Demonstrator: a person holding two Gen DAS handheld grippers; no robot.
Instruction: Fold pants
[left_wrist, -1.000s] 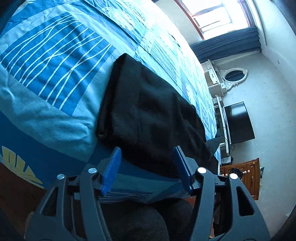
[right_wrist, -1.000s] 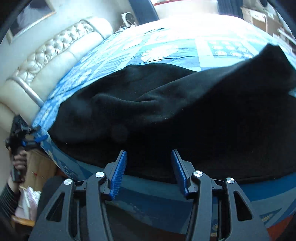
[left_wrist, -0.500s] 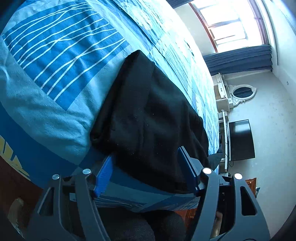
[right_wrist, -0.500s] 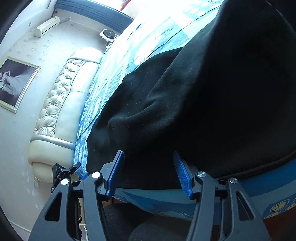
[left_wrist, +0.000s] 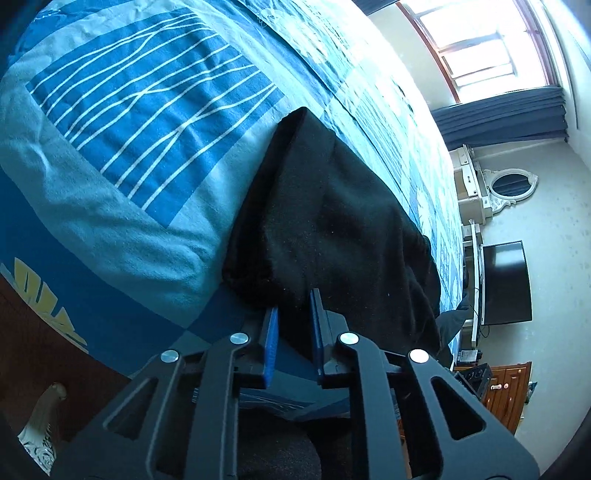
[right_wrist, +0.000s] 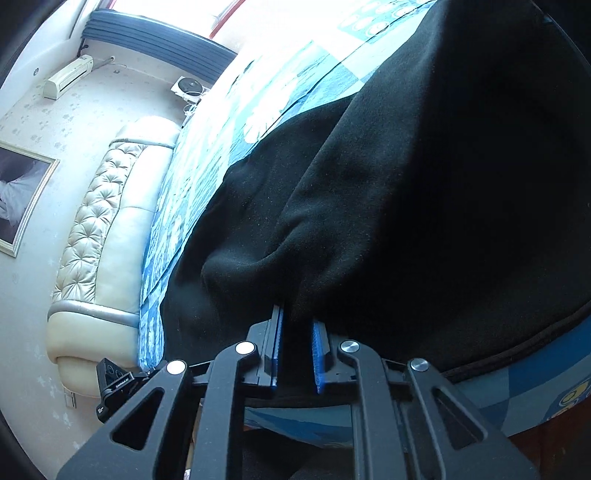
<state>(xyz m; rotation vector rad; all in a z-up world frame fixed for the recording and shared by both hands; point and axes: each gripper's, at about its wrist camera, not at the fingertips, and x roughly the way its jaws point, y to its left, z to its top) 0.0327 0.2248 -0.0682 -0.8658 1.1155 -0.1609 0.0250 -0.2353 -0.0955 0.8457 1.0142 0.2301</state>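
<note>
While the black pants (left_wrist: 332, 229) lie near the edge of a bed covered with a blue patterned bedspread (left_wrist: 147, 110), the room around shows many details: in the left wrist view a bright window (left_wrist: 476, 48) with dark blue curtains (left_wrist: 506, 114), a white dresser (left_wrist: 471, 184) with an oval mirror (left_wrist: 511, 184), a black television (left_wrist: 506, 280) and a brown wooden cabinet (left_wrist: 506, 391). The right wrist view shows a cream tufted headboard (right_wrist: 107, 229), a framed picture (right_wrist: 18, 195) on the pale wall and a white air conditioner (right_wrist: 68, 75) high up. The pants (right_wrist: 424, 184) are partly folded, with a thick fold of cloth at the near side. The left gripper (left_wrist: 293, 314) is closed on the near edge of the pants, and cloth sits between its blue fingers (left_wrist: 271, 343). The right gripper (right_wrist: 297, 325) is also closed on a bunched fold of the pants. Half a second ago both grippers had their fingers wide apart around the cloth edge; now both pairs have come together and pinch the fabric, and the cloth is gathered into a ridge at the right gripper.
</note>
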